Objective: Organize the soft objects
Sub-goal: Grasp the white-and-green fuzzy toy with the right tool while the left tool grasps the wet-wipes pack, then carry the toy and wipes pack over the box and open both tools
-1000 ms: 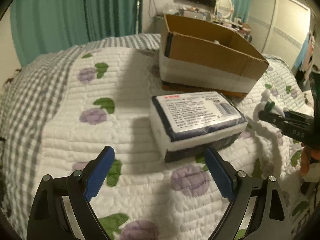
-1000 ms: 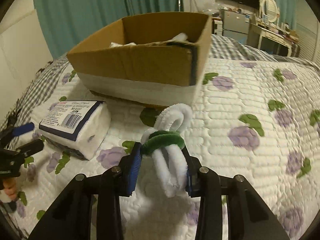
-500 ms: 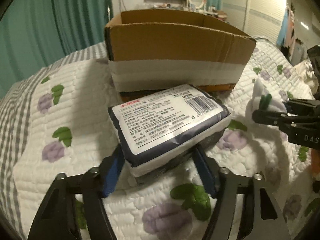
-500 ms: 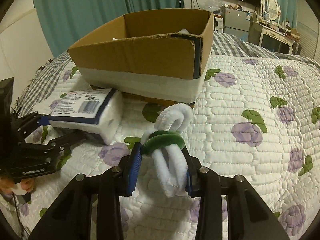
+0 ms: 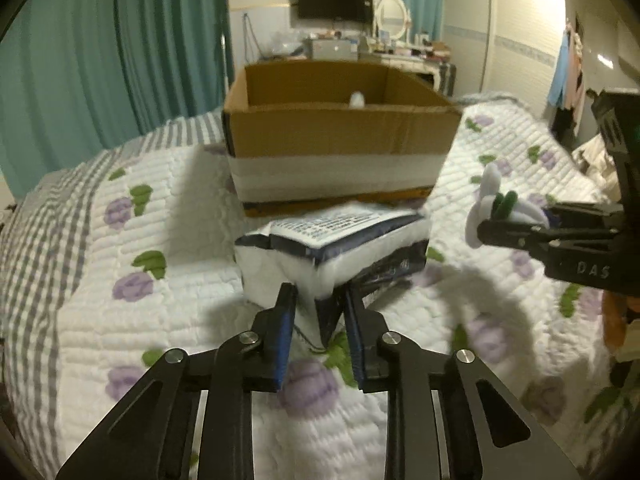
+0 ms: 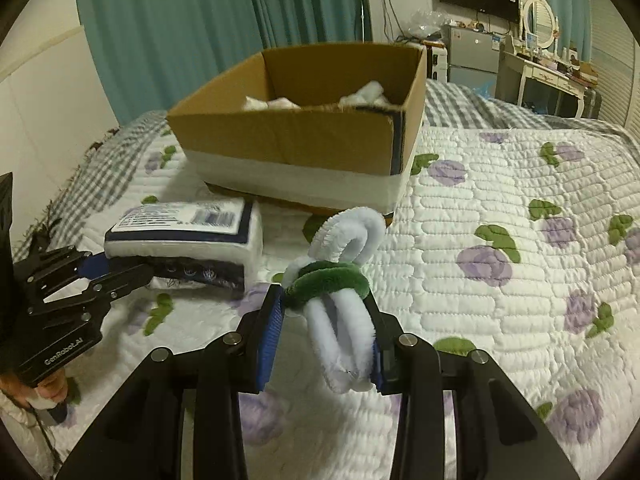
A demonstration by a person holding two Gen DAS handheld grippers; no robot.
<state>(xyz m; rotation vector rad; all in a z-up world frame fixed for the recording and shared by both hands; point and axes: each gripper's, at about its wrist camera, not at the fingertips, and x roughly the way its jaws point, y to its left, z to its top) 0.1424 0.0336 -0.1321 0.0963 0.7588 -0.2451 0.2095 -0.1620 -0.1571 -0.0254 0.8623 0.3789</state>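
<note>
Left tongs [image 5: 318, 312] pinch the tissue pack [image 5: 332, 248] (corner only); right tongs [image 6: 326, 320] clamp the pipe-cleaner bundle [image 6: 340, 280].

Black tool [image 5: 320, 320], blue pads [image 5: 285, 332], silver screws

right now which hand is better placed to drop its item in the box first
Probably the right. The right gripper holds the pipe-cleaner bundle clear of the quilt, while the left gripper pinches only a corner of the tissue pack.
</note>
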